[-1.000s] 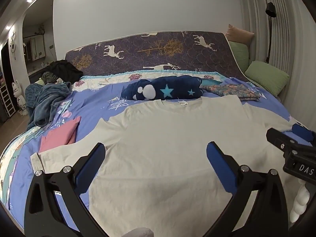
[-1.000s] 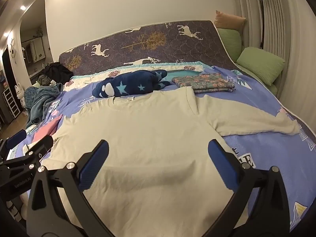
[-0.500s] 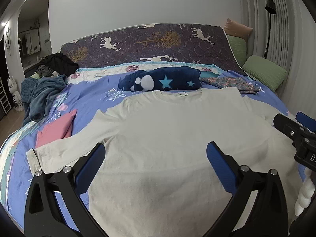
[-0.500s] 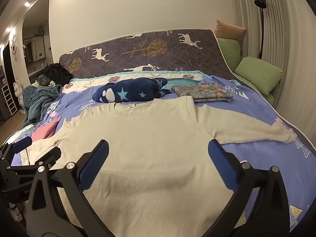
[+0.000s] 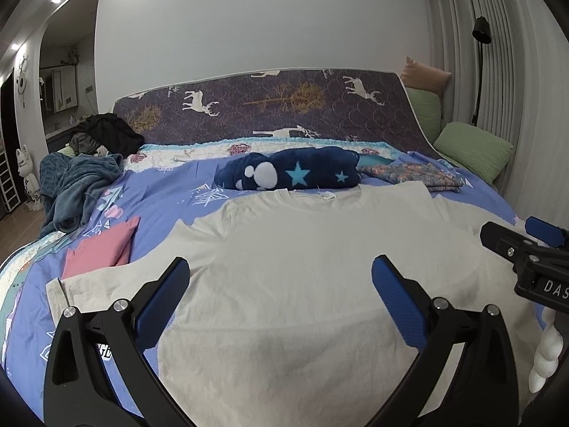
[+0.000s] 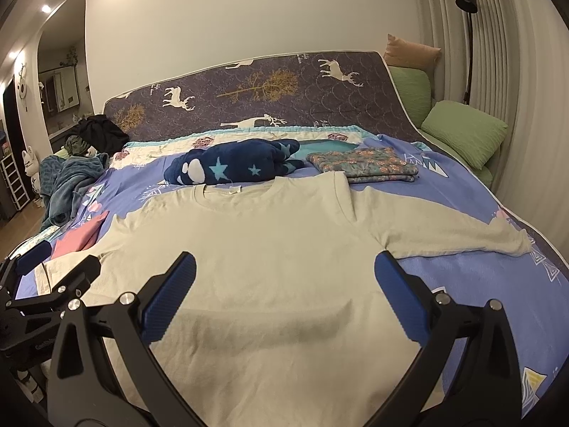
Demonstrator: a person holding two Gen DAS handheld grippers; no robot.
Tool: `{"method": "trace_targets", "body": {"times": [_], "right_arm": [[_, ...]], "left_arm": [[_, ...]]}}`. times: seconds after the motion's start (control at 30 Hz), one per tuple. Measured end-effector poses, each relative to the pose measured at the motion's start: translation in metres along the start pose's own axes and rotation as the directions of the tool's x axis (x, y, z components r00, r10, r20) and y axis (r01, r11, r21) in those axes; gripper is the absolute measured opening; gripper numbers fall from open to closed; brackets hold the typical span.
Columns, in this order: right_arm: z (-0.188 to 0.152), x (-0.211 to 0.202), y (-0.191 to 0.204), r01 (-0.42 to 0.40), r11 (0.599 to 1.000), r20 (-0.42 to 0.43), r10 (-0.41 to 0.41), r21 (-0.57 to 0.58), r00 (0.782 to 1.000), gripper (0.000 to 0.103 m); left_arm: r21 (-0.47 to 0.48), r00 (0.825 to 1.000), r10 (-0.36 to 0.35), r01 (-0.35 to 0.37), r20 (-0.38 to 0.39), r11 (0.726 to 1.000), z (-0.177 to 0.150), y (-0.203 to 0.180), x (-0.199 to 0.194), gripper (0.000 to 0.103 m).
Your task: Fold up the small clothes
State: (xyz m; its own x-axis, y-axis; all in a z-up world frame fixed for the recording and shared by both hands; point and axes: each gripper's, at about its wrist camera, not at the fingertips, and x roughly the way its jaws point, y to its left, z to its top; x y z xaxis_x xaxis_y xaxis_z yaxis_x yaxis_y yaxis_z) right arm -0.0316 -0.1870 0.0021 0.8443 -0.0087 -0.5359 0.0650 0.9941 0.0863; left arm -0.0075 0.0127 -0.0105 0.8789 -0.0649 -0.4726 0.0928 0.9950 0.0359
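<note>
**Cream shirt laid flat, both tongs wide and empty**

While I hold both tongs above the near end of the bed [image 5: 149, 213], the cream long-sleeved shirt [image 5: 320, 267] lies spread flat on the blue patterned sheet, collar toward the headboard [image 5: 284, 106] and hem toward me. My left gripper [image 5: 281, 299] hangs over the lower body of the shirt with its blue pads spread wide, nothing between them. My right gripper [image 6: 284, 297] is likewise spread wide and empty over the shirt's lower right part; from the left camera I see it at the right edge of the frame, beside the shirt's side. One sleeve stretches out to my right across the sheet; the other reaches left, its cuff near a folded pink cloth [image 5: 103, 249]. Just beyond the collar sits a navy star-printed bundle [image 5: 295, 174], touching the neckline, with a folded floral garment [image 6: 362, 163] beside it. Teal blankets [image 5: 74, 185] are heaped at the far left, green pillows [image 6: 462, 131] at the far right.
</note>
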Motion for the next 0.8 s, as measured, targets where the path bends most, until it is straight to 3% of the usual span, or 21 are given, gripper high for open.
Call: {"method": "trace_targets", "body": {"times": [0.4,0.8], "right_arm": [[-0.003,0.002,0.002,-0.004,1.0,-0.006,0.004,0.001,1.0,0.101],[-0.007,0.004,0.007,-0.01,1.0,-0.015,0.01,-0.006,1.0,0.101]], "left_arm": [[0.025,0.997,-0.017,0.019,-0.077,1.0,-0.007,0.001,0.01,0.102],[0.036,0.998,-0.022,0.024,-0.062,0.999,-0.011,0.0,0.005,0.102]]}}
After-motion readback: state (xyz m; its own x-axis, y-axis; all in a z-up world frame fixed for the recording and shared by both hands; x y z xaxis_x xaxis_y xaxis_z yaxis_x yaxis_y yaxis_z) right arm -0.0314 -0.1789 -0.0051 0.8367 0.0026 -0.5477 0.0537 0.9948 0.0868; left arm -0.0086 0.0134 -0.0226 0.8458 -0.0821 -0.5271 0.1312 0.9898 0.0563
